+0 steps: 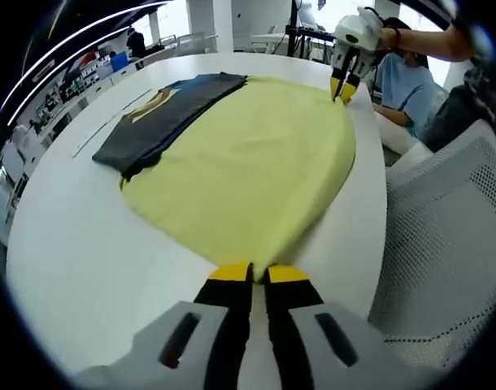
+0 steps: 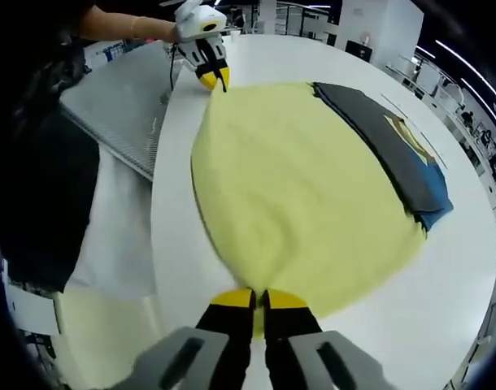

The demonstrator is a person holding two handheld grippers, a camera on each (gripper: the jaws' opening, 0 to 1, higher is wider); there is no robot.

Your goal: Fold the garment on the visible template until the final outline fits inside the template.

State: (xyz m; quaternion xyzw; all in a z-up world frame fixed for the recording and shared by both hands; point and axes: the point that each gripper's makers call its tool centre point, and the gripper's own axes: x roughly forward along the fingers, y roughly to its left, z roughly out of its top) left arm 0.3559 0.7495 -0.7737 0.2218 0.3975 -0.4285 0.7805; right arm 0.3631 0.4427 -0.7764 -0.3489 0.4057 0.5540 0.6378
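We've got the left gripper (image 1: 258,271) and right gripper (image 2: 258,297) each clamped on a corner of the yellow garment (image 1: 256,162), which looks barely folded, with most folds left.

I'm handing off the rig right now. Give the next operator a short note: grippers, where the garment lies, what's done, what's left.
Left gripper: jaws shut on the near edge of the yellow garment.
Right gripper: jaws shut on the same garment's edge at the opposite end; it also shows at the far corner in the left gripper view.
The garment lies spread flat on the white table, overlapping a dark printed garment beside it.
Done: both ends of one edge pinched.
Left: no fold made yet; template lines are not clearly identifiable, so check the outline before folding.
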